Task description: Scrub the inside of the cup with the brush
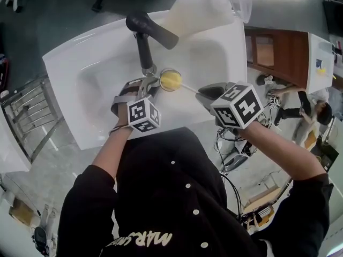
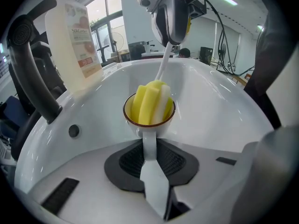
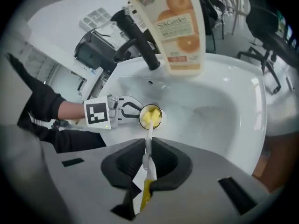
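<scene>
Cup (image 1: 170, 80): one, small, round, glazed white with a brown rim; held over the sink (image 1: 214, 52) basin, at 4 o'clock from the faucet (image 1: 144, 42) base in the head view.
Brush (image 2: 149, 101): one; a soft yellow-and-white sponge head is set inside the cup, on a thin white stem.
Left gripper (image 2: 150, 146): fingers are closed on the cup's flat white handle.
Right gripper (image 3: 147, 160): fingers are clamped on the brush stem.
Sink: one, smooth, white, rounded.
Faucet: one, matte black.
Bottle (image 3: 180, 27): one, pale plastic, orange-fruit label; at 12 o'clock on the rim.
Hidden: the cup's inside is covered by sponge.
</scene>
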### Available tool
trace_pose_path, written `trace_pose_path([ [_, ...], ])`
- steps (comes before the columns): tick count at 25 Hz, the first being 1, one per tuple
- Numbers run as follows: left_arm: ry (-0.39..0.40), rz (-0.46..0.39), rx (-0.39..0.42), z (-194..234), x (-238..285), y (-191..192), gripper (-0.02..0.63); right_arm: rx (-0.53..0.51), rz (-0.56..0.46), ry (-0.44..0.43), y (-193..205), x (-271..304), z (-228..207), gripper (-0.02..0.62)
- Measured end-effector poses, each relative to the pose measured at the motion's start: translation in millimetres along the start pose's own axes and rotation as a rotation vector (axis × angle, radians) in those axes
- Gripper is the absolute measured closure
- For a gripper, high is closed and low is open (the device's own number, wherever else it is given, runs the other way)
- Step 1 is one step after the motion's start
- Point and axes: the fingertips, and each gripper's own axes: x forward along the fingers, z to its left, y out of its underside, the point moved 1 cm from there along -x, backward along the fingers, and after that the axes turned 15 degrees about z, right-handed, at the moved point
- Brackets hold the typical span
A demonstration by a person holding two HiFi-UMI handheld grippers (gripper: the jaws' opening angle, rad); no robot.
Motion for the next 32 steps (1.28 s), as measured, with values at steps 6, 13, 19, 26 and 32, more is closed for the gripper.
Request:
trace_pose_path([
  [6,0.007,0.006,-0.029,4,3,3,0.518,-0.234,0.001,0.120,1,-24,6,0.549],
  [13,0.014,0.007,-0.024,6,3,4,0.518,-0.925,0.160,0.562,-17,-42,14,0.546],
  [19,0.029,0.012,-0.038,7,3,3,0.518,-1.656,0.452,1.015,-32,-30,26,0.546],
  [26,0.021,0.013,-0.018,5,-1,-1,0.518,-1.791,0.619,1.019,-37,6,31,0.546],
  [32,0.021,0.013,-0.030,6,0,0,0.518,-1.753,0.605,1.032,-37,21,23,0.546],
])
